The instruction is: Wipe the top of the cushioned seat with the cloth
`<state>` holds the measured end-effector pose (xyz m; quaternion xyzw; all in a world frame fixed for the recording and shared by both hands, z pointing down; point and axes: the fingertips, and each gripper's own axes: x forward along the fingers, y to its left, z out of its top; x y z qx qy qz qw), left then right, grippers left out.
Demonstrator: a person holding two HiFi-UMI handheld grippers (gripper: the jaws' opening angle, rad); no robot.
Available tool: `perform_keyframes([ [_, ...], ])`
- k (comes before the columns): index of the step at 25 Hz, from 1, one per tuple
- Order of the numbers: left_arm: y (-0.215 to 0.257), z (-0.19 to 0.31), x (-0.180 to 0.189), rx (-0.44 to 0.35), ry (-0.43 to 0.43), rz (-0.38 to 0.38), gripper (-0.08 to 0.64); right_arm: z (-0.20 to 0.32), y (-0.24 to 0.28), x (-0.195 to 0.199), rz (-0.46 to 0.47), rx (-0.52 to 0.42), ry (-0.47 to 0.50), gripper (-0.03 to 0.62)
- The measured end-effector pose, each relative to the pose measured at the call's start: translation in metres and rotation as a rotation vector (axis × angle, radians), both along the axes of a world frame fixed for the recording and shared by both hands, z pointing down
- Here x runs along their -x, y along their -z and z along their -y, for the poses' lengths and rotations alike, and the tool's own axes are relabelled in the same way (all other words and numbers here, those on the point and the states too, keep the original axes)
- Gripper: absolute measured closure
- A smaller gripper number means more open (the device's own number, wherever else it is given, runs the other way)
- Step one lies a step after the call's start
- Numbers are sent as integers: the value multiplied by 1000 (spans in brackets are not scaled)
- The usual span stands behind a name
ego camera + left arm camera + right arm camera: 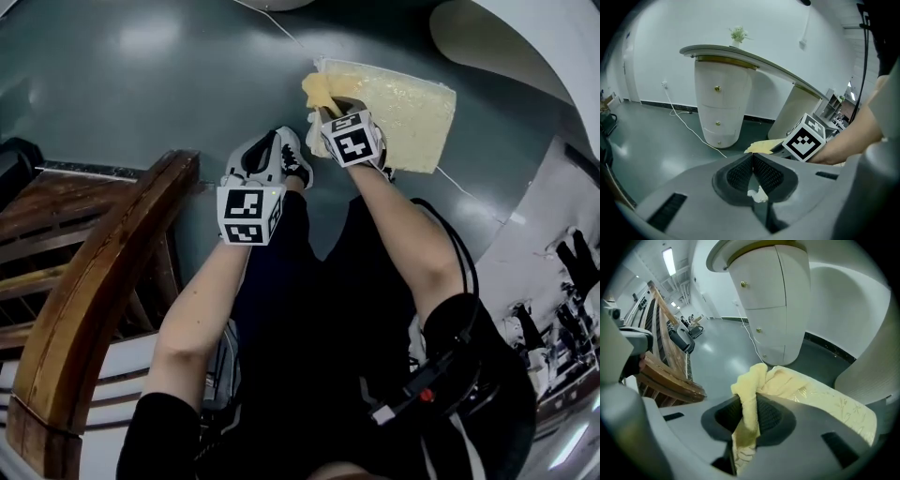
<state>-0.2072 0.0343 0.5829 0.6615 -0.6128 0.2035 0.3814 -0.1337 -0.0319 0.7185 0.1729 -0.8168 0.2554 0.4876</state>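
A: Nearest the lens, dark trousers (pixel 309 309) and two bare forearms were noted. The left gripper (pixel 753 161) was held near, short of the seat. Its jaws were clenched together, with only a small white scrap (pixel 757 194) lodged low in the gap. What the scrap was could not be told.

B: And the right?

A: The right gripper (pixel 750 401) was recorded grasping the yellow cloth (pixel 751 380). One fold was pinched between the pads and the rest was draped forward. The cloth was set at the near left corner of the cushioned seat (pixel 412 112). The seat sat low over the grey floor, far from the person and right of a wooden chair frame (pixel 94 281).

B: Progress?

A: The cloth was in hand and on the seat, so that much was done. Wiping was judged barely begun. Most of the top lay uncovered, far and right, and no wiped trace could be distinguished.

B: Writing?

A: None was legible. Only square markers were seen on the gripper cubes (pixel 352 141), and a leaf pattern was noted on the seat fabric.
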Motion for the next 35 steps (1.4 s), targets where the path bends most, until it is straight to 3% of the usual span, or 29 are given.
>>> perform_keyframes([
  [7,-15,-10,3,37,17,5,555,5,-15,-13,-13,19,-28,518],
  [15,-9,16,-22,25,-14,12,555,12,-13,-39,7,51,-100,518],
  [19,-7,25,-46,21,-59,42,555,18,-13,-66,15,65,-136,518],
  [25,-7,35,-84,27,-57,27,555,33,-14,-117,1,70,-174,517],
  [30,-2,50,-119,5,-119,92,555,48,-12,-161,7,87,-219,517],
  [35,-3,63,-151,5,-147,77,555,57,-16,-201,17,98,-257,517],
])
